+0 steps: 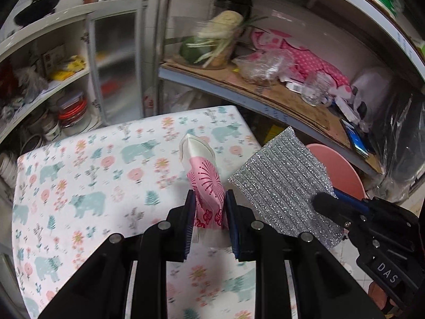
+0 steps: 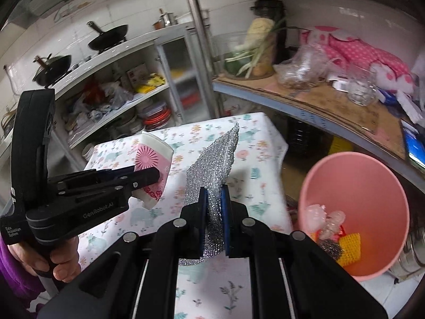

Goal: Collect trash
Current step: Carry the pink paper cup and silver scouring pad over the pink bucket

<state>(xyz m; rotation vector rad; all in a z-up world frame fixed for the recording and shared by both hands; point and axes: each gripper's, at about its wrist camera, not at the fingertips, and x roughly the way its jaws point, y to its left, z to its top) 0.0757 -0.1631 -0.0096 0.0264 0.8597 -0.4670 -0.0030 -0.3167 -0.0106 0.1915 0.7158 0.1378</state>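
Carrying both pieces to the pink bin [image 2: 372, 175] beside the bench [image 1: 87, 164]: left claw [image 1: 209, 207] clamped on one crushed pink paper cup [image 1: 203, 175], right claw [image 2: 213, 207] pinching one silver scouring cloth [image 2: 212, 164]. Best get each fully over the rim before letting go, cloth first since it hangs nearer. One bin, several scraps already inside.

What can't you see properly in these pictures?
- Bottom of the pink paper cup: left wrist view, hidden between the left hand-held gripper pads.
- Lower end of the silver scouring cloth: right wrist view, hidden behind the right hand-held gripper.
- Pink bin: left wrist view shows only a slice behind the cloth.
- Trash in the bin: right wrist view, too small to name surely.
- Vegetables on the shelf: blurred.
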